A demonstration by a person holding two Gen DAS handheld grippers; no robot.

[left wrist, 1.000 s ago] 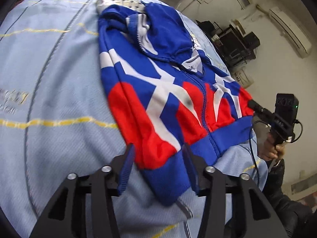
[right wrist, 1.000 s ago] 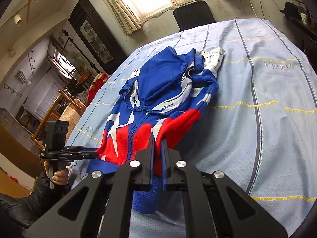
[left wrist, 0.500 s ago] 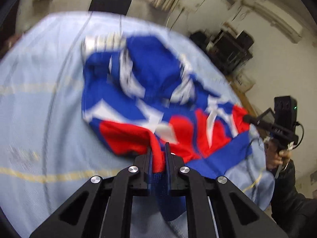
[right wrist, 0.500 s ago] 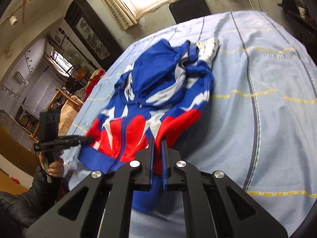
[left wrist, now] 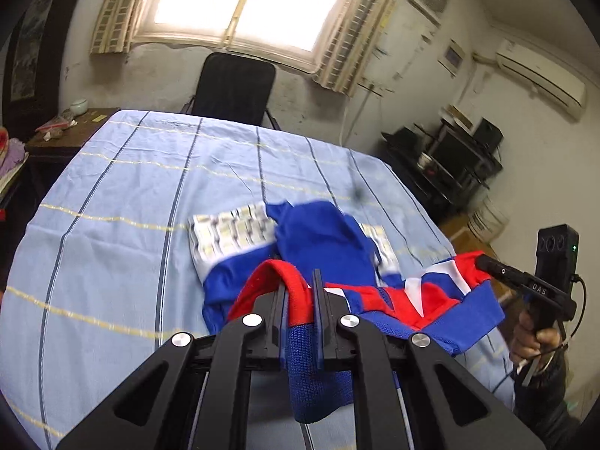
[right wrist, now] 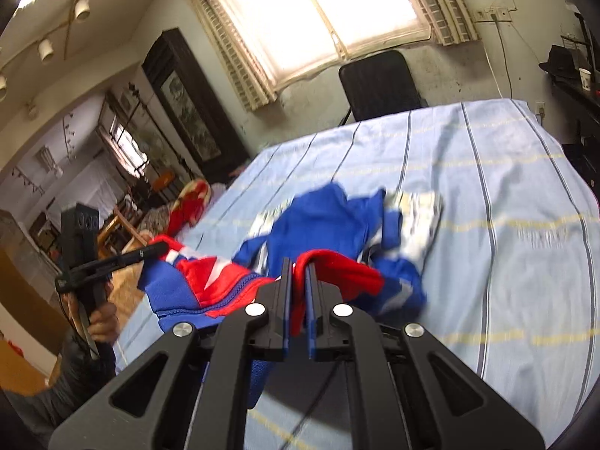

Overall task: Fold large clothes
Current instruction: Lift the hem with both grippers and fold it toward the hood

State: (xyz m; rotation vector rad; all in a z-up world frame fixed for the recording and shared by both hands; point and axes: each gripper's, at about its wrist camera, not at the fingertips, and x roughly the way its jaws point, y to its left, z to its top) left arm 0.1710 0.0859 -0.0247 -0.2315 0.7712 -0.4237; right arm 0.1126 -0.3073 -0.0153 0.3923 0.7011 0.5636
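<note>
Both grippers (left wrist: 300, 300) (right wrist: 298, 292) lifted jacket (left wrist: 322, 240) hem off table (left wrist: 112, 187).

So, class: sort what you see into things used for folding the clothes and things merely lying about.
In use: red, white and blue jacket; left gripper; right gripper; striped blue sheet.

Lying about: black chair; air conditioner.

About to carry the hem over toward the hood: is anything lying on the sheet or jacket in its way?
Nothing visible. Both the left gripper and right gripper pinch the jacket hem; only bare striped sheet lies around it.
</note>
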